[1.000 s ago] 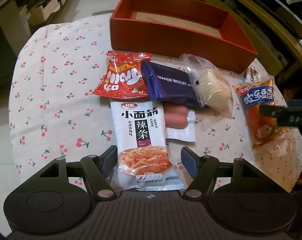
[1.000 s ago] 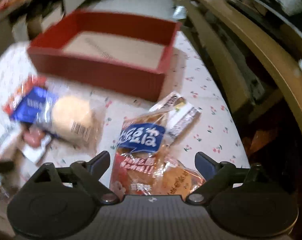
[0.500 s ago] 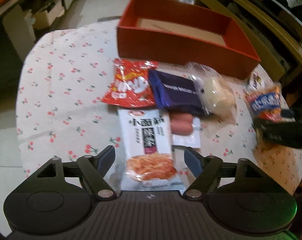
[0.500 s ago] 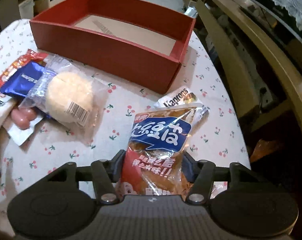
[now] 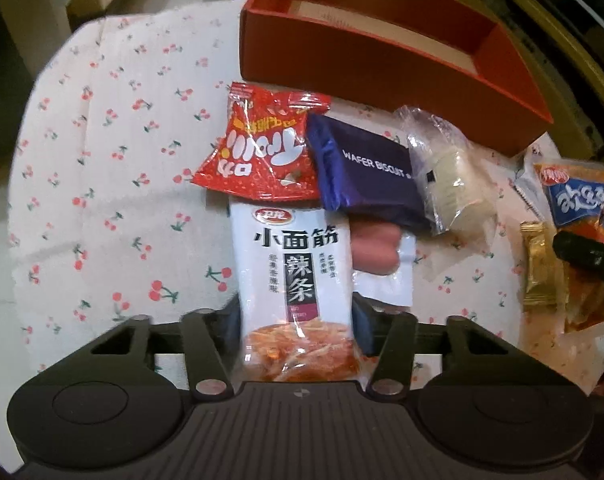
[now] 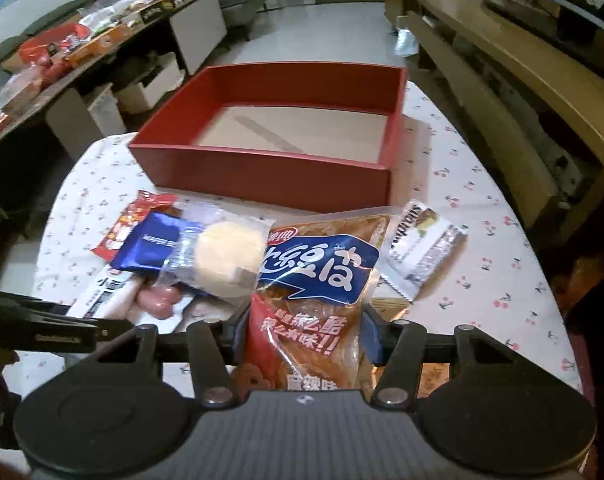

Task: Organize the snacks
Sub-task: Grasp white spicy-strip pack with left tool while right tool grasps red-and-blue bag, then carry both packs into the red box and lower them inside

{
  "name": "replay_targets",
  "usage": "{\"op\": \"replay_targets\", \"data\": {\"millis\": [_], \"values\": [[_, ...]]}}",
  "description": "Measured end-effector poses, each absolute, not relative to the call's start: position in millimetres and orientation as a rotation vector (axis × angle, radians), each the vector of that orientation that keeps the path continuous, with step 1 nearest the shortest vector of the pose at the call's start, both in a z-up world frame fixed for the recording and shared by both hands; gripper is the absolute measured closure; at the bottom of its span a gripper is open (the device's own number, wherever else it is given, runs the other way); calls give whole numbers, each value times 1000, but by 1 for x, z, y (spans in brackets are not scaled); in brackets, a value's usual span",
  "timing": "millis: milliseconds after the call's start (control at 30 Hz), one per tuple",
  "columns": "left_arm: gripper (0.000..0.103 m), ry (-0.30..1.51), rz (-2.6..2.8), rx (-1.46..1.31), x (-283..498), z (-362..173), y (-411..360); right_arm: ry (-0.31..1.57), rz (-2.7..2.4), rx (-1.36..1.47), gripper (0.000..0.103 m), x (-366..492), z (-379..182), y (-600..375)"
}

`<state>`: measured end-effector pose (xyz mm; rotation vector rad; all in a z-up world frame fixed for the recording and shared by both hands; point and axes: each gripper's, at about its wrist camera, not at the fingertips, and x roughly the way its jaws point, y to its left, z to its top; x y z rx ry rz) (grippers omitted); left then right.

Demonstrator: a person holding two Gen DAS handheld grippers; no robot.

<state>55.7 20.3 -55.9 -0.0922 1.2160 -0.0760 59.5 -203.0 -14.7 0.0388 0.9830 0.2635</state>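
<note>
left tool (image 5: 296, 330) grips white packet (image 5: 292, 280) | right tool (image 6: 303, 334) grips orange packet (image 6: 313, 300) (both just closed in)

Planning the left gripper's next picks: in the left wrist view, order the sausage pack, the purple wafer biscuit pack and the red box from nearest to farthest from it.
From the left gripper:
1. Sausage pack, just ahead, right.
2. Purple wafer biscuit pack, farther up, right of centre.
3. Red box, far edge.

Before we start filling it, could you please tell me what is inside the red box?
The red box shows only its bare cardboard floor, no snacks. The strip just behind its near wall is hidden.
</note>
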Motion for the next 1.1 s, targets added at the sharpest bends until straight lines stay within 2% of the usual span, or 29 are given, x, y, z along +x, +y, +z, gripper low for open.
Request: {"op": "replay_targets", "data": {"millis": [200, 633, 867, 1100], "values": [[51, 1189, -60, -107, 43, -41, 21, 955, 296, 47, 49, 50, -5, -202], [52, 1103, -112, -142, -3, 16, 10, 879, 320, 124, 49, 8, 26, -202], [52, 1008, -194, -139, 20, 40, -5, 851, 315, 157, 48, 31, 41, -192], [52, 958, -203, -146, 72, 42, -14, 839, 298, 171, 48, 72, 46, -187]]}}
